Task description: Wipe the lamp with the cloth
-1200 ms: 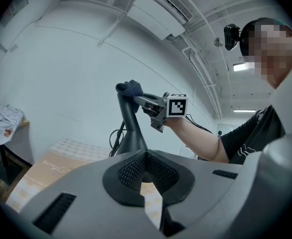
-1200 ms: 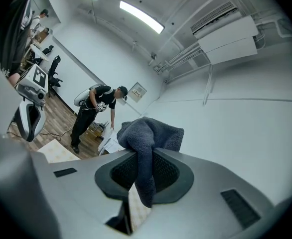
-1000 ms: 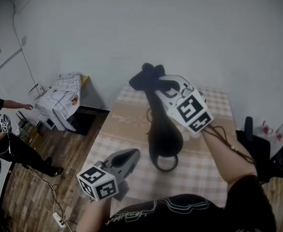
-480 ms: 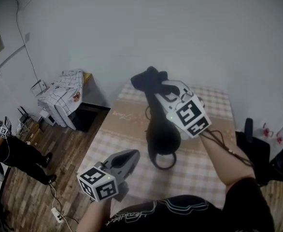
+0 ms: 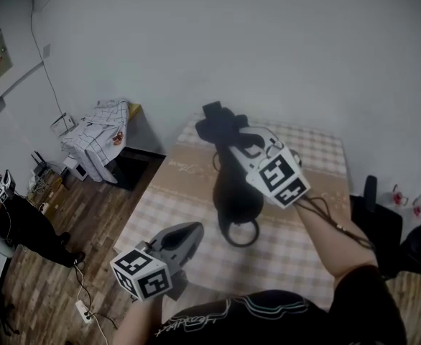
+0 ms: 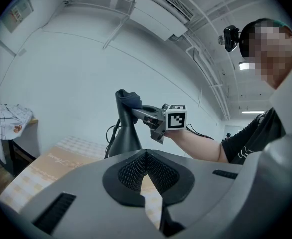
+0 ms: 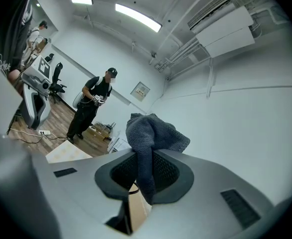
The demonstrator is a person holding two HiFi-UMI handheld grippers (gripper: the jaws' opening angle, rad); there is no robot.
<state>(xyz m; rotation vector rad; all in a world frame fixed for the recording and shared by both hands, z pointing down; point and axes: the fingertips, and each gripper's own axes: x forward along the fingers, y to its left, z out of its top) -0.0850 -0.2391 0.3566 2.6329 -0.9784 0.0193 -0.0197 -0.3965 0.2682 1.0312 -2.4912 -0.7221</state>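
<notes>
So the black lamp point(image 5: 233, 192) stands upright around the middle of the checked table point(image 5: 297, 246). The dark grey cloth point(image 5: 216, 124) is bunched up against the lamp's top end. The right gripper point(image 5: 228, 136) is clamped on the cloth, with a fold hanging down between its jaws. Meanwhile the left gripper point(image 5: 195, 228) hovers over the near-left part of the table, well apart from the lamp, jaws closed together with nothing in them. Another person point(image 5: 6, 218) stands on the wood floor off to the left.
</notes>
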